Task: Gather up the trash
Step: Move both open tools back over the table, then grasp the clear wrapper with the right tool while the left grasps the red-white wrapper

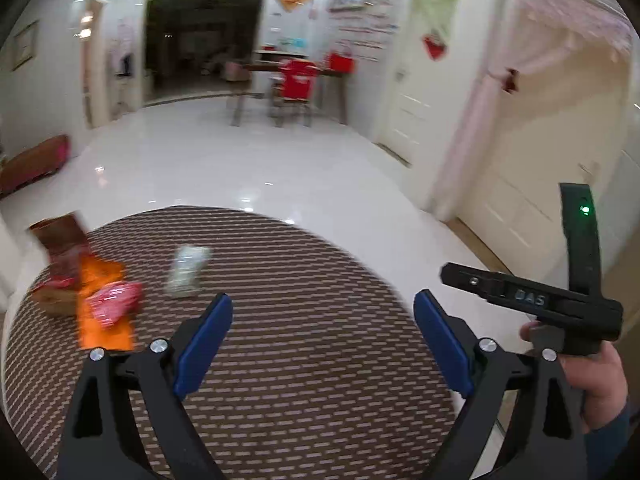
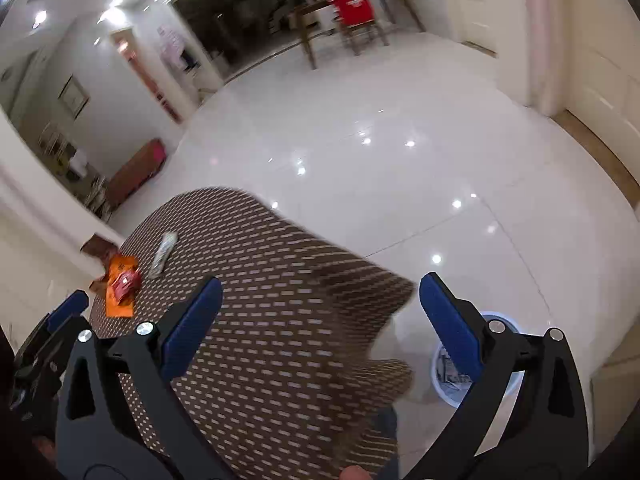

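My grippers — left (image 1: 323,346), right (image 2: 320,330) — black frames, blue pads (image 1: 204,346). Tablecloth (image 1: 304,320) brown, pale dashes. Wrappers — orange (image 1: 102,300), red-white (image 1: 116,305). Floor (image 1: 248,164) glossy white.

Tabletop (image 1: 304,360) lies bare ahead; wrappers (image 1: 108,304) crowd its far-left edge.

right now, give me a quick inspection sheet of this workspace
surface: round table in a brown patterned cloth
job's things: orange wrapper, red packet on it, pale wrapper beside, all at the table's left; bin on the floor, right of the table
clutter: brown box at the left edge
grippers: left gripper open, empty; right gripper open, empty
cables: nothing seen
surroundings: glossy white floor, far table with a red chair
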`<state>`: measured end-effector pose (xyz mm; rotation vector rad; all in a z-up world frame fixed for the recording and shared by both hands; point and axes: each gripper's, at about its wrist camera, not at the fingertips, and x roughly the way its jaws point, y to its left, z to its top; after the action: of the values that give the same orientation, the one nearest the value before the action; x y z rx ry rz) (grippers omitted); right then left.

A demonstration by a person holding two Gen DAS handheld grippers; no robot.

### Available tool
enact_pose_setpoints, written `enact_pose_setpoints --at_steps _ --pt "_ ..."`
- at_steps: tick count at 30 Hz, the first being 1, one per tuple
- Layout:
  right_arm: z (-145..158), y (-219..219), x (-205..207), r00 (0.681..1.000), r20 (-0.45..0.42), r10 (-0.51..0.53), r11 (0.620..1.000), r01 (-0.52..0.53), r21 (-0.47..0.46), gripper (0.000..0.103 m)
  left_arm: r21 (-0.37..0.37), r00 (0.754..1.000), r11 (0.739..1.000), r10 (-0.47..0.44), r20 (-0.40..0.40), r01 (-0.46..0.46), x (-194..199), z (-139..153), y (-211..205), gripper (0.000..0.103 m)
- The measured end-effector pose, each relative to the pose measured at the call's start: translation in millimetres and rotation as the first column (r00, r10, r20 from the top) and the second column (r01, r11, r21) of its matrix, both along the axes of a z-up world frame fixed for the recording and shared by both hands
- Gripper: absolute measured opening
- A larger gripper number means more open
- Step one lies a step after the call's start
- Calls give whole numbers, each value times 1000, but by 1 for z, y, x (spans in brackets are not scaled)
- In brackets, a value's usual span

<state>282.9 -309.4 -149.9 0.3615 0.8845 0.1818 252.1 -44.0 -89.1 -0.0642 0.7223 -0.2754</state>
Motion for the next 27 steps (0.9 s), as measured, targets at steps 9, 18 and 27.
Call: enact_pose_setpoints --at_steps 9,18,27 --pt "-8 113 33 981 -29 193 979 -194 -65 97 71 987 985 160 14 -160 11 -13 100 90" --pt "-20 173 49 959 -55 279 955 -283 -86 97 310 996 947 89 -7 -83 57 -46 122 90" --pt "-34 203 77 947 -68 315 942 -320 -98 97 509 996 858 -38 -77 72 82 -85 114 47"
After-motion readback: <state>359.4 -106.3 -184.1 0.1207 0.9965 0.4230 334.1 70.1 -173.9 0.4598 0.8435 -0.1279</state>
